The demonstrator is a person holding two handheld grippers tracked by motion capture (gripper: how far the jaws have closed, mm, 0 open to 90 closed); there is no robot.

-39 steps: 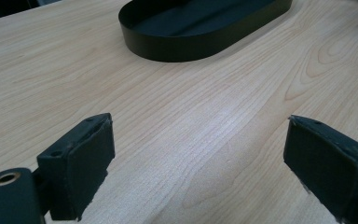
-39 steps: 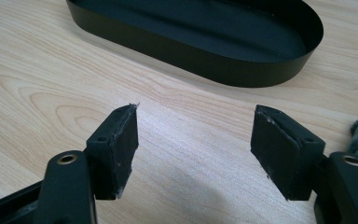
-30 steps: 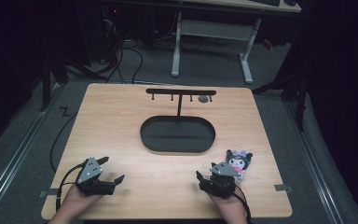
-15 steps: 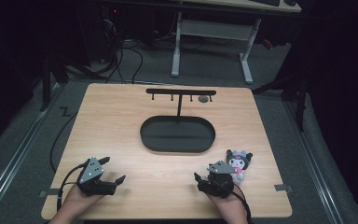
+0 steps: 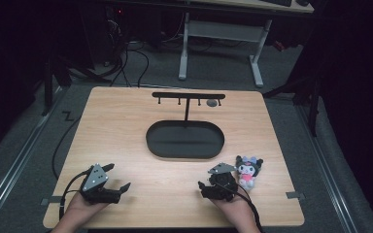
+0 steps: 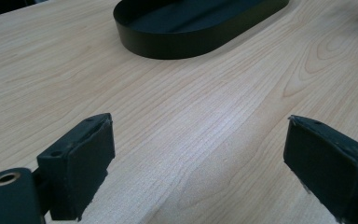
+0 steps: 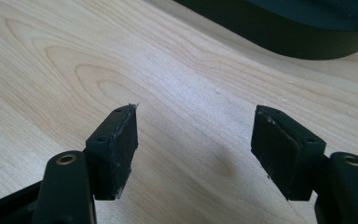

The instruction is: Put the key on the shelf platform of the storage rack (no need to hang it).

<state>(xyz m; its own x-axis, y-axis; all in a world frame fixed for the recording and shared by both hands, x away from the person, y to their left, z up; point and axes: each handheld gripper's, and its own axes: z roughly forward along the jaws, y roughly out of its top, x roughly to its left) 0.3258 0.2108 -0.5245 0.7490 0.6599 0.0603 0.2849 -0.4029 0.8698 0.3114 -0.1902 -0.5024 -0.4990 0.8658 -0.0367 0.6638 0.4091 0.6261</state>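
A black oval tray (image 5: 184, 140) lies in the middle of the wooden table (image 5: 126, 121), with a black T-shaped hook stand (image 5: 188, 97) rising behind it. A small black, white and pink plush toy (image 5: 249, 170) lies near the front right. My right gripper (image 5: 209, 187) rests just left of the toy, open and holding nothing. In the right gripper view its jaws (image 7: 196, 140) stand apart over bare wood, with the tray's wall (image 7: 298, 32) ahead. My left gripper (image 5: 116, 176) sits at the front left, open wide and holding nothing (image 6: 200, 154), facing the tray (image 6: 196, 23).
A small grey round thing (image 5: 212, 103) hangs at the right end of the stand's bar. Cables trail from both grippers over the table's front edge. Beyond the table are a dark floor, cables and the white legs of a desk (image 5: 223, 34).
My right gripper has edged slightly to the left, away from the plush toy. The left gripper has barely moved.
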